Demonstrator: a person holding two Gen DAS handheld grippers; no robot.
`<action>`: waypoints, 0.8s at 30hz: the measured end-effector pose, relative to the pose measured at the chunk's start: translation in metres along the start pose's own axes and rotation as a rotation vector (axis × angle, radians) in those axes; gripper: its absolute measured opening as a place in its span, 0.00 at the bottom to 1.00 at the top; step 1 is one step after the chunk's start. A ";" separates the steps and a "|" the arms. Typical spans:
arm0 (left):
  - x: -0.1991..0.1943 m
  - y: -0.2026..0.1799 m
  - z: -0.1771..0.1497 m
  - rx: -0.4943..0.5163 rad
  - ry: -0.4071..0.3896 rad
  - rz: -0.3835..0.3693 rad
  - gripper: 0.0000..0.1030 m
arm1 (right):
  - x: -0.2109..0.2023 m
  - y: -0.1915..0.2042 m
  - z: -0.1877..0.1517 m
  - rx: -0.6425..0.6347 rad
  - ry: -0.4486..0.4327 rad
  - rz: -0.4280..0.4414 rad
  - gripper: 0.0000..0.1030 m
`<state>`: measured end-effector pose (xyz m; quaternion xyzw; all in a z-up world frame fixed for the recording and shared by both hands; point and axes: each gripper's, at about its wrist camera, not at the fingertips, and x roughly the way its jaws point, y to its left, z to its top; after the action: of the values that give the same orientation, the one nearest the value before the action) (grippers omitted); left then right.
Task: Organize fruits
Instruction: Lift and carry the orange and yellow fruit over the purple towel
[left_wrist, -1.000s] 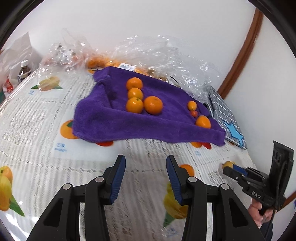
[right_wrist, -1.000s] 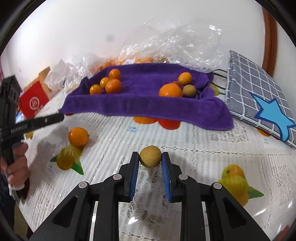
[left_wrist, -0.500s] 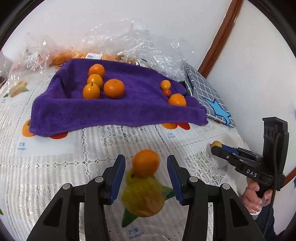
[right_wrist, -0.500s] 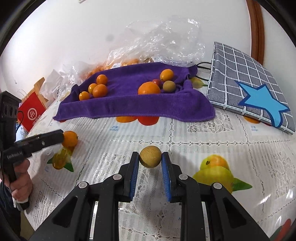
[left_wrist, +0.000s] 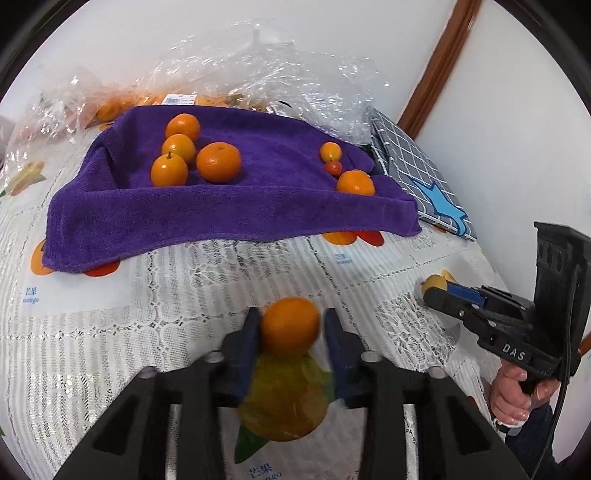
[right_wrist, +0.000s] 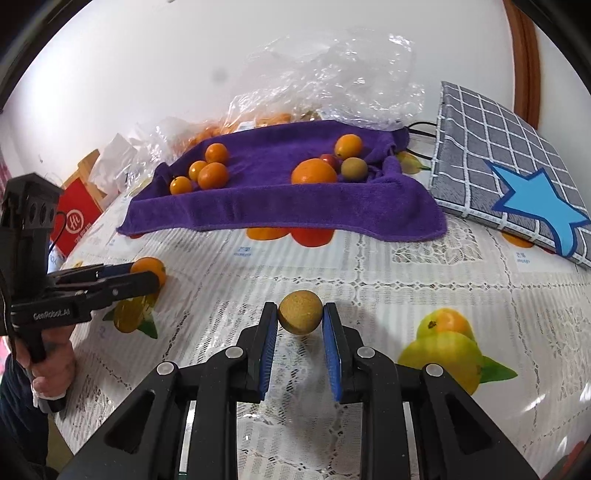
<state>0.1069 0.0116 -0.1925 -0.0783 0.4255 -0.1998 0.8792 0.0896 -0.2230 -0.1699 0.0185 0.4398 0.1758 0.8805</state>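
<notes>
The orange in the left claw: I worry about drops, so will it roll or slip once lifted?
The orange is round, so it would likely roll if released. Its skin looks smooth, so it may slip. The left claw grips only its sides; a gentle lift seems wise.

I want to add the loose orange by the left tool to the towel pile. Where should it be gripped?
Across its widest middle, from the near side: the orange is round and sits on the tablecloth, already between the left tool pads.
</notes>
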 end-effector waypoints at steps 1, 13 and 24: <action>-0.001 0.001 0.000 -0.007 -0.006 -0.009 0.30 | 0.000 0.001 0.000 -0.005 0.003 -0.005 0.24; -0.015 0.007 0.000 -0.042 -0.080 0.012 0.30 | 0.000 0.012 -0.001 -0.060 0.003 -0.018 0.24; -0.029 0.016 0.001 -0.099 -0.142 -0.011 0.30 | -0.004 0.012 0.002 -0.044 -0.019 -0.008 0.24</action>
<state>0.0966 0.0384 -0.1759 -0.1381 0.3709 -0.1771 0.9011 0.0856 -0.2130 -0.1636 -0.0007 0.4276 0.1818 0.8855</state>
